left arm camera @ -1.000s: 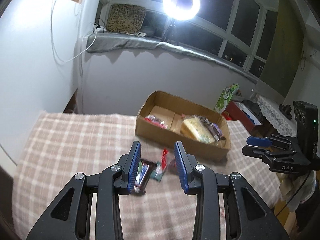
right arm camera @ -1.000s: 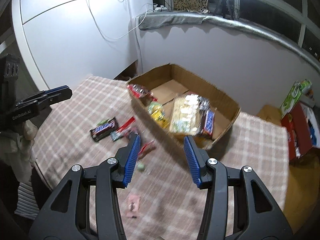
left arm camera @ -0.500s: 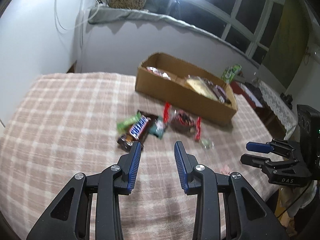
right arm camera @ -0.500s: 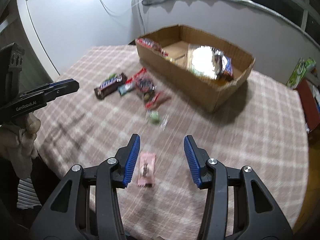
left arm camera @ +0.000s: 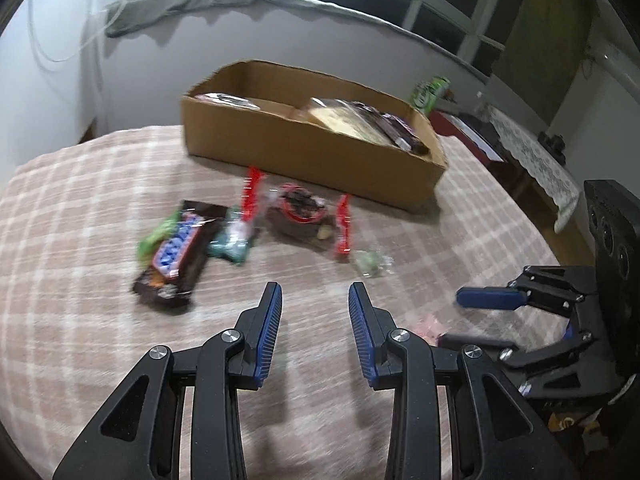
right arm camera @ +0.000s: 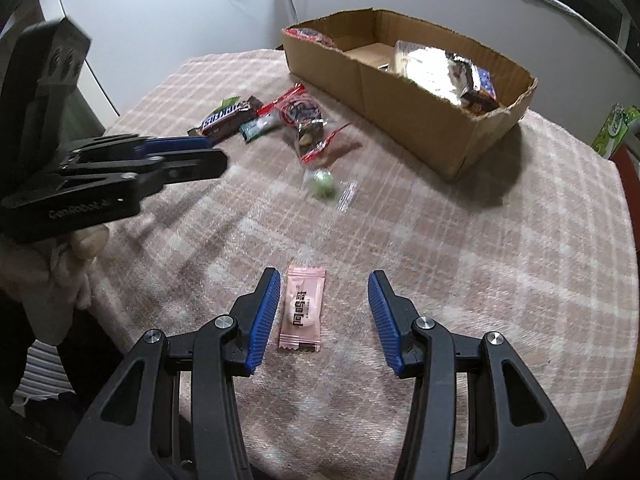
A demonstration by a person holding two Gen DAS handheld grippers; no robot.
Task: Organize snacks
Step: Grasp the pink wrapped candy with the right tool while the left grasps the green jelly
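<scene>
Covering the round surface [right arm camera: 500,280] is a pink plaid cloth, with a grey wall and dark windows behind. Snacks [left arm camera: 240,232] lie loose before the cardboard box [left arm camera: 320,156] near the far edge. Both sets of fingers stand apart and empty, the right gripper [right arm camera: 323,318] straddling a pink sachet [right arm camera: 302,312], the left gripper [left arm camera: 314,334] over bare cloth

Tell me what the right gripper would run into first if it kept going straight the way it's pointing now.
Most likely the pink candy packet. It lies flat on the checked tablecloth between the open fingers of the right gripper, nearer the left one. Depth is hard to judge; the cloth itself comes right after.
</scene>
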